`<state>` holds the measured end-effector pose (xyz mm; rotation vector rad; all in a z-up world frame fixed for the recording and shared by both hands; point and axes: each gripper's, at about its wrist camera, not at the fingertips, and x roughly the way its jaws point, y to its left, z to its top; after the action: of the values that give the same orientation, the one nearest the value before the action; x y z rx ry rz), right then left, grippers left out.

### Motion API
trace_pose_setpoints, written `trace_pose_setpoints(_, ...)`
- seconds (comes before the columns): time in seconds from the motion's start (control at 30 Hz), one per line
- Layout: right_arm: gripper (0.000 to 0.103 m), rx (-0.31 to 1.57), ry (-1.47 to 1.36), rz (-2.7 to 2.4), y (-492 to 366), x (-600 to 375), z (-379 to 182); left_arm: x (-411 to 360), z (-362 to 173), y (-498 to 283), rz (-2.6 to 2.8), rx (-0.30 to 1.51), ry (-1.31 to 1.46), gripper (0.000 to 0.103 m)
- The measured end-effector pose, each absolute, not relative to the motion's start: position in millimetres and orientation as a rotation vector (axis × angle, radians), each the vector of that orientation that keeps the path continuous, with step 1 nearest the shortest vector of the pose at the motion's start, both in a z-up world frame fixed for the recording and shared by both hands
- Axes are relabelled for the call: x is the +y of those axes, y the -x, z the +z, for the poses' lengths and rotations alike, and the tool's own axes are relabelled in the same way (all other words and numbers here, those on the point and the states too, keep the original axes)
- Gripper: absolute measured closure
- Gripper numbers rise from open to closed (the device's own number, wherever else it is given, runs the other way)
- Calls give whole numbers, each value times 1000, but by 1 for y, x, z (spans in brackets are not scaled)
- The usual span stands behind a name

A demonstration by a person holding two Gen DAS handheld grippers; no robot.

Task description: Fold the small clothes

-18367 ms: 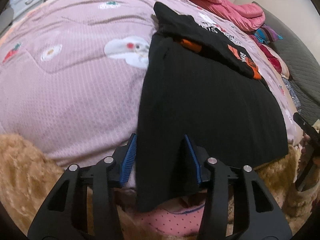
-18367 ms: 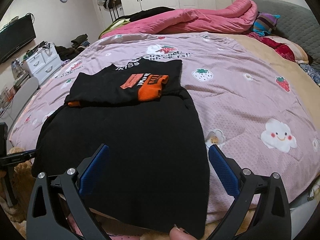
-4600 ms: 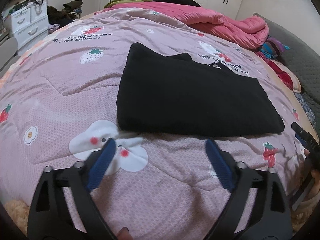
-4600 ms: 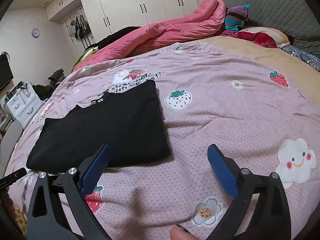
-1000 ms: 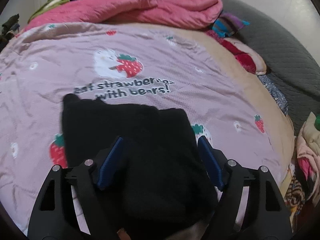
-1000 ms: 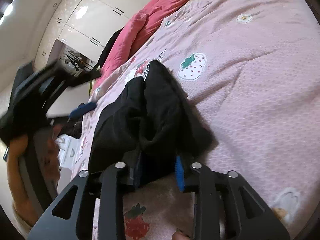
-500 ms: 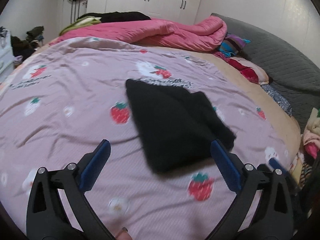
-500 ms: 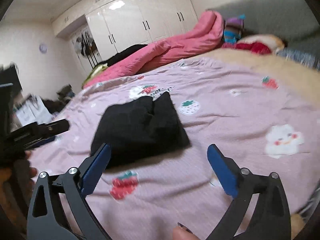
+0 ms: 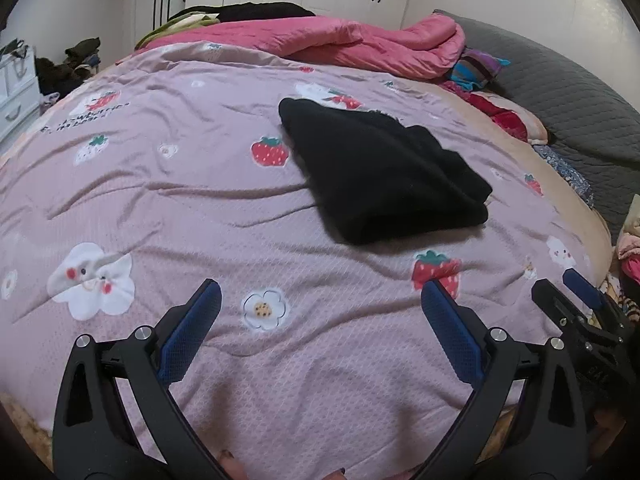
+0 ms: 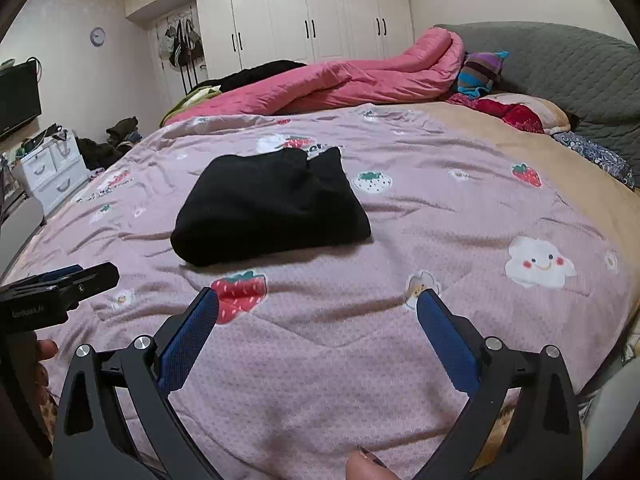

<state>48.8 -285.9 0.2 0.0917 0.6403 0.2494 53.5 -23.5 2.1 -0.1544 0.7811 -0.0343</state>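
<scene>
A black garment (image 9: 384,176) (image 10: 268,206) lies folded into a thick packet on the pink printed bedspread (image 9: 200,208) (image 10: 420,248), free of both grippers. My left gripper (image 9: 320,296) hangs open over the near part of the bedspread, well short of the packet, with nothing between its blue pads. Likewise my right gripper (image 10: 318,304) stands open and empty, nearer to me than the garment. In the left wrist view the right gripper (image 9: 576,300) shows at the right edge. The left gripper (image 10: 60,284) shows at the left edge of the right wrist view.
A rolled pink duvet (image 10: 360,76) and pillows (image 10: 516,112) lie at the far side, against a grey headboard (image 10: 568,68). White wardrobes (image 10: 304,12) stand behind. A white drawer unit (image 10: 52,168) and piled clothes (image 10: 116,140) sit at left. A fingertip (image 10: 364,466) shows at the bottom.
A second ago the right gripper was shut on the black garment and the left straddled it. Both have let go, opened wide and drawn back; the folded garment now rests on the bed.
</scene>
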Motion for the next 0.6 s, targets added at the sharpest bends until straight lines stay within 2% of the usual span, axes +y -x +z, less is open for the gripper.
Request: trace_pose_setpoints(0.6,4,664,-82,240,-54,-285,-4,-17,-3,-55,-30,807,179,9)
